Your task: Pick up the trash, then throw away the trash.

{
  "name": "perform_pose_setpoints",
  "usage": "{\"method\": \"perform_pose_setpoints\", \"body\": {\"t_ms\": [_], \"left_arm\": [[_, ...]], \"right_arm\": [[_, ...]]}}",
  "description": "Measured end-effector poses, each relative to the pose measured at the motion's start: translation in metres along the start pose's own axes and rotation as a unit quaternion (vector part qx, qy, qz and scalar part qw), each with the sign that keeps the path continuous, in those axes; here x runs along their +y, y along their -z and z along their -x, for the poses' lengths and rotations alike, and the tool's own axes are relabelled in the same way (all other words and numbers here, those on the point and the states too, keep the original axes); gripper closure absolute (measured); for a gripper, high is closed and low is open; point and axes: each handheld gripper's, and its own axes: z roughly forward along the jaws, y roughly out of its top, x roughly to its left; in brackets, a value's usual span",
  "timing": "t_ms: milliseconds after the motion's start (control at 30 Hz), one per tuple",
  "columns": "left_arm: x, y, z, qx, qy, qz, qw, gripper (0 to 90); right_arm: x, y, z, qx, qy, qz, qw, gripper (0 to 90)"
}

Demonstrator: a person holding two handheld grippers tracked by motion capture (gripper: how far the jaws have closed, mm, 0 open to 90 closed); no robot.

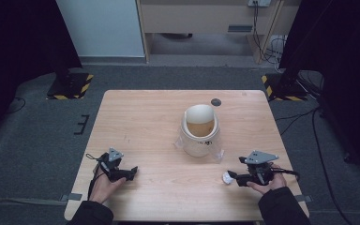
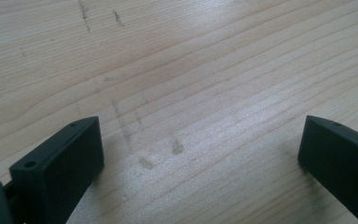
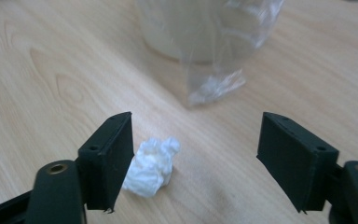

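A small crumpled white paper wad lies on the wooden table near its front right. My right gripper stands open low over the table, and the wad sits between its jaws, close against the left one as that view shows it. The other jaw is well apart from it. A white bin lined with a clear plastic bag stands at the table's middle, just beyond the wad. My left gripper rests open at the front left, with bare wood between its jaws.
A small dark round disc lies near the table's far edge behind the bin. Two stand bases with yellow-black stripes sit on the floor beyond the table's far corners. Cables trail on the floor at right.
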Motion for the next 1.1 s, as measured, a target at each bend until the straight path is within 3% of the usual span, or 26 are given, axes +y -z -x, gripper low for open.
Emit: {"method": "perform_pose_setpoints", "body": {"t_ms": [200, 467, 700, 1100], "left_arm": [[0.0, 0.0, 0.0, 0.0, 0.0, 0.0, 1.0, 0.0], [0.0, 0.0, 0.0, 0.0, 0.0, 0.0, 1.0, 0.0], [0.0, 0.0, 0.0, 0.0, 0.0, 0.0, 1.0, 0.0], [0.0, 0.0, 0.0, 0.0, 0.0, 0.0, 1.0, 0.0]], "right_arm": [[-0.003, -0.005, 0.001, 0.0, 0.005, -0.037, 0.9993, 29.3], [-0.004, -0.01, -0.003, 0.017, 0.013, -0.048, 0.9986, 29.1], [-0.004, -0.015, -0.005, 0.028, 0.021, -0.06, 0.9976, 35.3], [-0.004, -0.032, -0.009, 0.059, 0.041, -0.104, 0.992, 44.9]]}}
